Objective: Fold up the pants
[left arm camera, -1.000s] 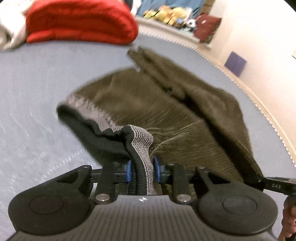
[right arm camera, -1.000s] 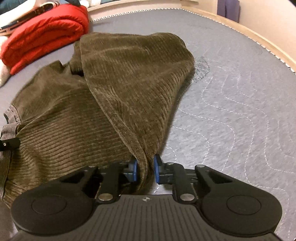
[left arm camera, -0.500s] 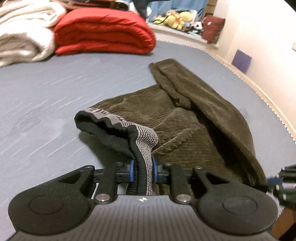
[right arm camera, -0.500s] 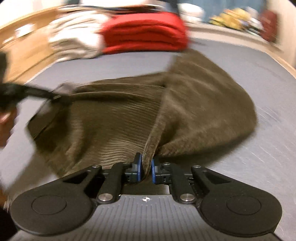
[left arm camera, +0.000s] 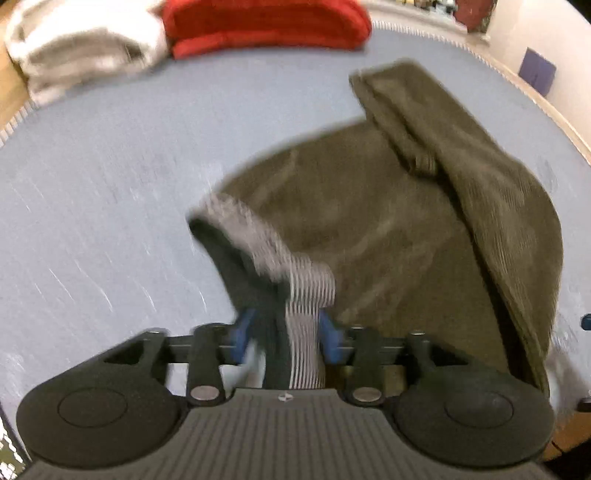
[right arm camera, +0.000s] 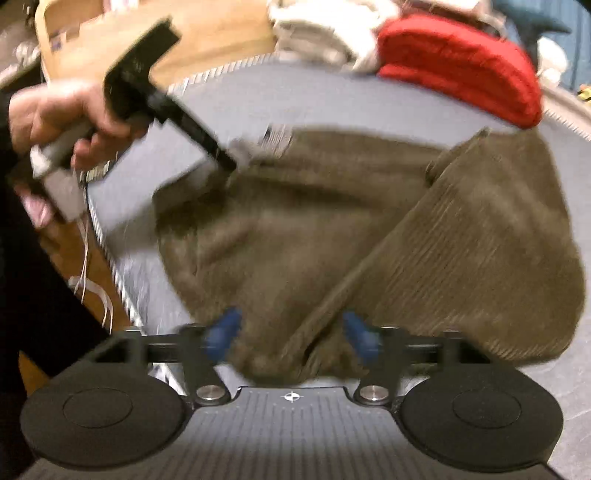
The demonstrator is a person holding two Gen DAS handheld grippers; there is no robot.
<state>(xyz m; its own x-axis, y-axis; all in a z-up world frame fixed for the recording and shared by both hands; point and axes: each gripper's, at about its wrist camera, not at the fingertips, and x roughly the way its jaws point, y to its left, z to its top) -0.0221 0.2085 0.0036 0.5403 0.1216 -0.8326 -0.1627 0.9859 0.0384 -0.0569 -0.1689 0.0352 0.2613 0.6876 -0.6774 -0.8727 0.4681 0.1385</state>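
Olive corduroy pants [left arm camera: 388, 229], one pair, lie on a grey mattress [left arm camera: 110, 166] as left gripper [left arm camera: 284, 334] and right gripper [right arm camera: 291, 332] spread, jaws just opening, cloth loose between both.

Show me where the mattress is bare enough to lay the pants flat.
Free: the grey mattress between the pants and the white bedding with the red blanket at the far edge. A narrower strip lies past the folded leg. Crowded: that far edge, and the near corner by the left claw.
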